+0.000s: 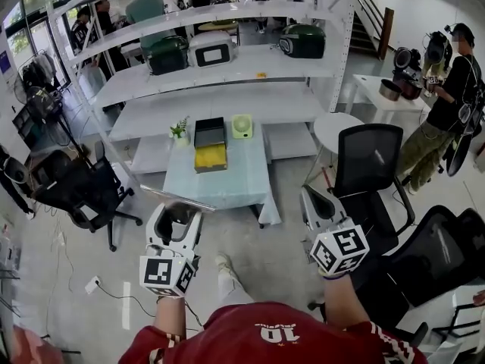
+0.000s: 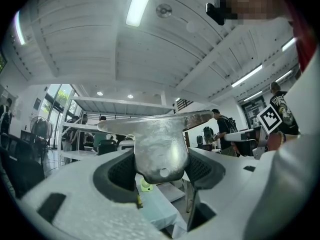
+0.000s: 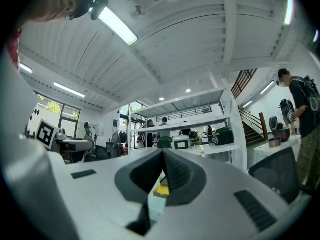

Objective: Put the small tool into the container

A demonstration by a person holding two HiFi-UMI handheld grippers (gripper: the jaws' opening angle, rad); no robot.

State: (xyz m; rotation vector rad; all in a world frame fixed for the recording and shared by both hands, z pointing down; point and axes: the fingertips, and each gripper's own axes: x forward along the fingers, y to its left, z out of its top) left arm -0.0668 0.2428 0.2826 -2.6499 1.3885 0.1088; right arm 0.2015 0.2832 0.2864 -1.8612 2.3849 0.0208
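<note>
A flat silver metal tool with a wide blade lies crosswise between the jaws of my left gripper, which is shut on it. In the left gripper view the tool fills the middle, its shank pinched between the dark pads. The container, a dark box with a yellow inside, stands on the pale table ahead of both grippers. My right gripper is held low at the right, its pads meeting at the tips with nothing between them; the yellow of the container shows below them.
A small green object and a little plant stand beside the container. White shelves with appliances rise behind the table. Black office chairs stand at left and right. People stand at the back and at the right.
</note>
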